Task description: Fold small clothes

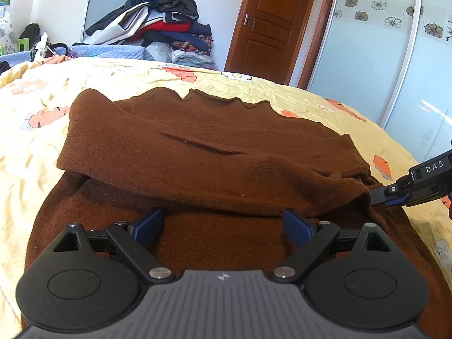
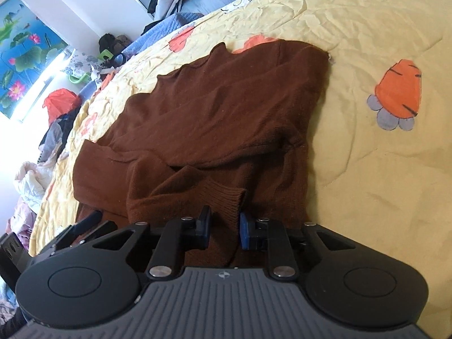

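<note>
A small brown knit sweater (image 1: pixel 197 147) lies on the yellow bedspread (image 1: pixel 42 107), its sleeves folded over the body. My left gripper (image 1: pixel 223 223) is open, its blue pads wide apart just above the sweater's near part. The right gripper shows at the right edge of the left wrist view (image 1: pixel 378 195), at the sweater's right side. In the right wrist view the sweater (image 2: pixel 226 107) fills the middle. My right gripper (image 2: pixel 224 226) is partly closed around the ribbed cuff (image 2: pixel 228 197) of a folded sleeve, with gaps showing beside the cloth. The left gripper's fingers (image 2: pixel 93 217) show at lower left.
The bedspread (image 2: pixel 367 155) has orange carrot prints. A pile of clothes (image 1: pixel 166 19) stands beyond the bed's far edge, beside a brown door (image 1: pixel 271 22) and a sliding wardrobe (image 1: pixel 381 56). More clothes (image 2: pixel 34 175) lie at the bed's left side.
</note>
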Demonstrator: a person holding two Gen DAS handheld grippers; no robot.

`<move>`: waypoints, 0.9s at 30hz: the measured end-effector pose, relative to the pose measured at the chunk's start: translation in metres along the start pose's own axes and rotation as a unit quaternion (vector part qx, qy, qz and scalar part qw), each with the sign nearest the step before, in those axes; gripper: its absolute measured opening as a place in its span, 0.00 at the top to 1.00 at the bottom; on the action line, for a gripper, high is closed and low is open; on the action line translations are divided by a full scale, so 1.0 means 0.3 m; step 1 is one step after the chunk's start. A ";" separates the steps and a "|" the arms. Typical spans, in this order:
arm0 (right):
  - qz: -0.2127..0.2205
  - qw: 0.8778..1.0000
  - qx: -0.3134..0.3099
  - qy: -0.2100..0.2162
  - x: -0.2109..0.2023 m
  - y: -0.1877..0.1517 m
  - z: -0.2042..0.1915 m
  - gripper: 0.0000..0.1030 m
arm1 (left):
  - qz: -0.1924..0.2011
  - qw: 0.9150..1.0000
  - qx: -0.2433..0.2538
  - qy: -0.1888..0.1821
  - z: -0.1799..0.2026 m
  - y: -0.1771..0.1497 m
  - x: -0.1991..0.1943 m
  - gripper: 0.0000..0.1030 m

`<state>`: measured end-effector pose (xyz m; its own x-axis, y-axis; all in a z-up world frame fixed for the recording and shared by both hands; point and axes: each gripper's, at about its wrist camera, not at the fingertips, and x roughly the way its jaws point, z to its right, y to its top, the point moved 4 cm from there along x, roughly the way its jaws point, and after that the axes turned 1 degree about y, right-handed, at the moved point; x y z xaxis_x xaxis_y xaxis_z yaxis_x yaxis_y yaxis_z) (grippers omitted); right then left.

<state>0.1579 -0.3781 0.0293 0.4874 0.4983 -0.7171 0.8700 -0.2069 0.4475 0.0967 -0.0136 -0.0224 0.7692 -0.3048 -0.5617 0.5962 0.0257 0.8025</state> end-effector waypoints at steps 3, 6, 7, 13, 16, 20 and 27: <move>0.006 1.000 -0.016 -0.006 0.000 0.000 -0.018 0.86 | -0.001 1.000 0.001 0.001 -0.001 -0.001 -0.002 0.10; 0.024 0.999 -0.025 -0.002 -0.035 0.015 -0.029 0.87 | -0.001 1.000 0.001 0.000 -0.002 -0.001 -0.004 0.09; 0.032 0.999 -0.023 0.004 -0.055 0.022 -0.030 0.90 | -0.001 1.000 0.001 0.000 -0.002 -0.001 -0.004 0.09; 0.086 0.996 -0.005 0.033 -0.165 0.085 -0.010 0.90 | -0.001 1.000 0.002 0.001 0.000 -0.002 -0.005 0.09; 0.107 0.993 0.003 0.039 -0.199 0.122 0.001 0.90 | -0.001 1.000 0.002 0.001 -0.003 -0.001 -0.007 0.09; 0.137 0.990 0.011 0.035 -0.253 0.162 0.036 0.90 | -0.001 1.000 0.002 0.001 -0.003 -0.002 -0.009 0.09; 0.151 0.986 0.073 0.005 -0.270 0.222 0.235 0.90 | 0.003 1.000 0.005 0.017 -0.003 0.007 -0.025 0.09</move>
<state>0.1816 -0.4916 0.0795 0.7259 0.4029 -0.5575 0.6869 -0.4657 0.5579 0.0923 -0.0103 -0.0167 0.7808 -0.2716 -0.5626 0.5885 0.0174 0.8083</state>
